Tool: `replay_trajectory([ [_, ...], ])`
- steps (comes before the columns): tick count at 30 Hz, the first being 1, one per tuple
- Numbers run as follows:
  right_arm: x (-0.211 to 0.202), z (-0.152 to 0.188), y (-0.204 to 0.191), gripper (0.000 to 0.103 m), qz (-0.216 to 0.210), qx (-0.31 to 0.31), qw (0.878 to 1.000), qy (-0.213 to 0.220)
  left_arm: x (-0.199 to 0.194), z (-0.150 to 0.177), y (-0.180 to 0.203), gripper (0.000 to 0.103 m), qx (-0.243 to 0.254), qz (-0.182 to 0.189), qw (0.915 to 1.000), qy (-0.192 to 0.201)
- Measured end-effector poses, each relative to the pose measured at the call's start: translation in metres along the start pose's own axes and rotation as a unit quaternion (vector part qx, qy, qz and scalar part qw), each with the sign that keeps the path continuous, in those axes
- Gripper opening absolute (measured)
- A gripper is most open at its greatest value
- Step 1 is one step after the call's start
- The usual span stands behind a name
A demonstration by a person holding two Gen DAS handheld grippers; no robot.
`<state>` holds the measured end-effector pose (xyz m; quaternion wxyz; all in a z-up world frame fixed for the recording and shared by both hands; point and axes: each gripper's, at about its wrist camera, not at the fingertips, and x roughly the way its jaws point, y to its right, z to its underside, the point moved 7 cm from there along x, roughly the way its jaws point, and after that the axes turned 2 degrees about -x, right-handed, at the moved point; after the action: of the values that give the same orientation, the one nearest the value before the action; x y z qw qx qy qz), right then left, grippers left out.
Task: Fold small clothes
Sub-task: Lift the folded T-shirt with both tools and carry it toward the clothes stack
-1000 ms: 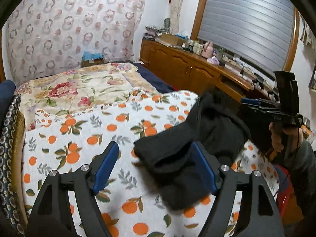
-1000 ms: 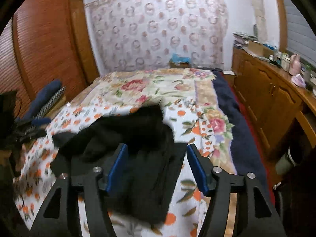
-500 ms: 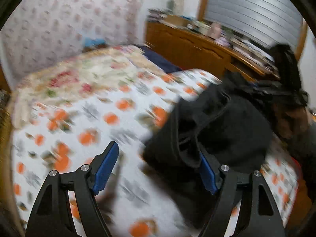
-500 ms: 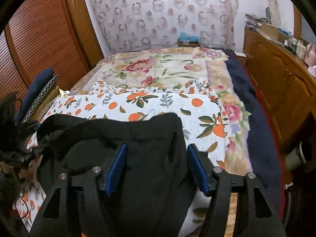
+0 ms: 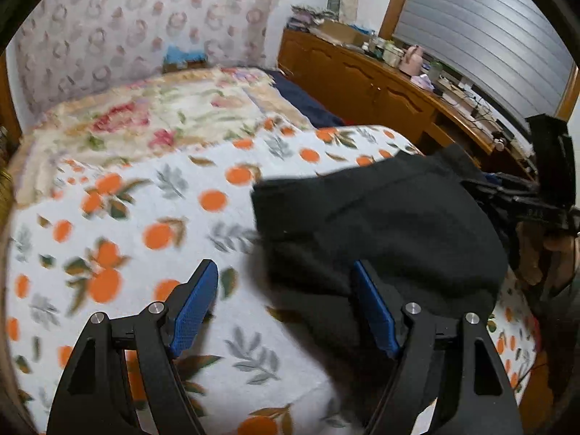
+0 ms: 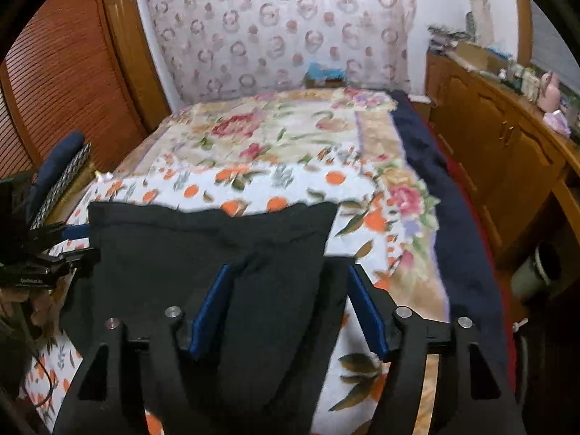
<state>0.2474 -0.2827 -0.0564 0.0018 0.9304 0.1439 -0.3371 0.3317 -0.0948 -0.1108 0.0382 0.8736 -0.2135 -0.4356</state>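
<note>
A small black garment [image 5: 380, 224] lies spread on the orange-print blanket [image 5: 152, 217] at the near end of the bed. My left gripper [image 5: 286, 308] is open above the blanket, its right finger over the garment's near edge. My right gripper [image 6: 286, 304] is open with the black garment [image 6: 217, 250] draped between and under its fingers; whether it touches the pads is unclear. The right gripper also shows at the far right in the left wrist view [image 5: 525, 203], and the left gripper shows at the left edge in the right wrist view [image 6: 47, 253].
A floral quilt [image 6: 275, 134] covers the far half of the bed, with a dark blue sheet [image 6: 435, 181] along its right side. A wooden cabinet [image 5: 380, 87] with clutter stands to the right. Wooden louvred doors [image 6: 65, 83] and rolled bedding [image 6: 58, 166] are to the left.
The black garment went from a bunched, lifted heap to a flatter spread on the blanket. Both grippers moved with it and stayed open.
</note>
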Motion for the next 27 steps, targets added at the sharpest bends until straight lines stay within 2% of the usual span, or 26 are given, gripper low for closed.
replay_trajectory([
  [6,0.013,0.004,0.008,0.068,-0.01,0.014,1.0,-0.023,0.002,0.0,0.005,0.077,0.007,-0.003,1.0,0.005],
  [8,0.014,0.004,0.01,0.068,-0.014,0.02,0.999,-0.024,0.002,-0.001,0.006,0.071,0.008,0.001,1.0,0.006],
  [9,0.012,0.002,0.009,0.068,-0.012,0.019,1.0,-0.022,0.002,-0.001,0.008,0.061,0.008,0.01,0.9999,0.005],
  [10,0.012,0.002,0.008,0.06,-0.012,0.018,1.0,-0.021,0.003,-0.001,0.011,0.047,0.007,0.023,0.9997,0.002],
  [12,0.012,0.002,0.003,0.044,-0.034,0.023,0.999,-0.02,0.005,-0.002,0.016,0.035,-0.001,0.043,0.9991,-0.006],
  [13,0.011,0.0,0.001,0.036,-0.032,0.023,0.999,-0.012,0.004,-0.003,0.018,0.023,0.002,0.039,0.9992,-0.002],
  [14,0.011,0.001,0.0,0.031,-0.03,0.023,0.999,-0.006,0.003,-0.003,0.022,0.019,0.01,0.045,0.999,0.002],
  [16,0.011,-0.001,-0.004,0.023,-0.02,0.017,1.0,0.007,-0.001,-0.003,0.025,0.016,0.013,0.04,0.9991,0.008],
  [18,0.012,0.0,-0.003,0.022,-0.013,0.015,1.0,0.019,-0.01,-0.004,0.027,0.014,0.007,0.046,0.9987,0.02],
  [22,-0.006,-0.004,-0.008,0.02,-0.014,0.016,0.998,0.058,-0.051,-0.009,0.038,0.012,0.008,0.064,0.9956,0.067],
  [27,-0.039,-0.023,-0.04,0.02,-0.016,-0.018,0.993,0.118,-0.101,-0.014,0.047,0.012,0.012,0.062,0.9908,0.12],
])
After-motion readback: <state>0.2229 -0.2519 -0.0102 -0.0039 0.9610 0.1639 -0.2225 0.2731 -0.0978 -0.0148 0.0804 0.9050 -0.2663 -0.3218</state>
